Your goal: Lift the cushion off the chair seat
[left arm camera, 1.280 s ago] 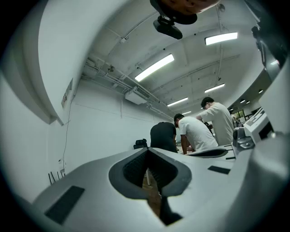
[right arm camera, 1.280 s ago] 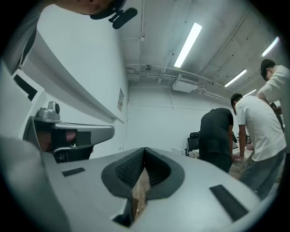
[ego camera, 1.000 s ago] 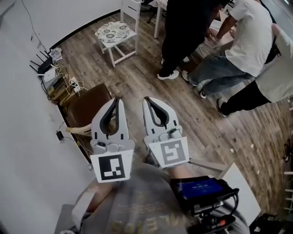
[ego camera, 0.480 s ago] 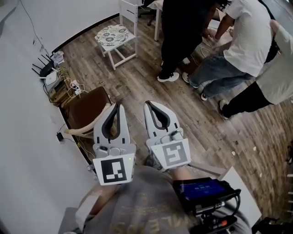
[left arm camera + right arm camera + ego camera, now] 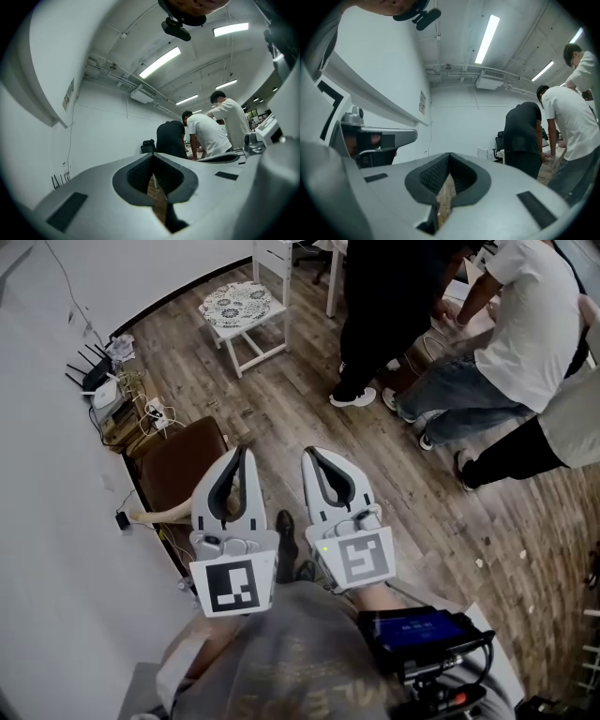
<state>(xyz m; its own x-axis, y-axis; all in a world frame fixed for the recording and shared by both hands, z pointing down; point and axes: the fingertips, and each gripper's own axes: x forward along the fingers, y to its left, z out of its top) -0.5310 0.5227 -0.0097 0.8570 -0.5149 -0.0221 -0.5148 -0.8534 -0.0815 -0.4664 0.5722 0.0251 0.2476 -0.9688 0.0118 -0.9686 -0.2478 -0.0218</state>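
Plank floor [image 5: 281,409]; cushion [image 5: 234,304] lies on chair [image 5: 255,330], backrest cut off.

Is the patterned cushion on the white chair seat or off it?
On. The patterned cushion lies flat on the white chair seat, untouched.

Wood-plank floor [image 5: 281,409] meets a white wall [image 5: 47,568], strip lights [image 5: 159,62] overhead, perhaps a brown stool [image 5: 178,465].

The head camera looked steeply down; cameras on the left claw [image 5: 241,453] and right claw [image 5: 310,455] faced level, sharing the people [image 5: 171,140].
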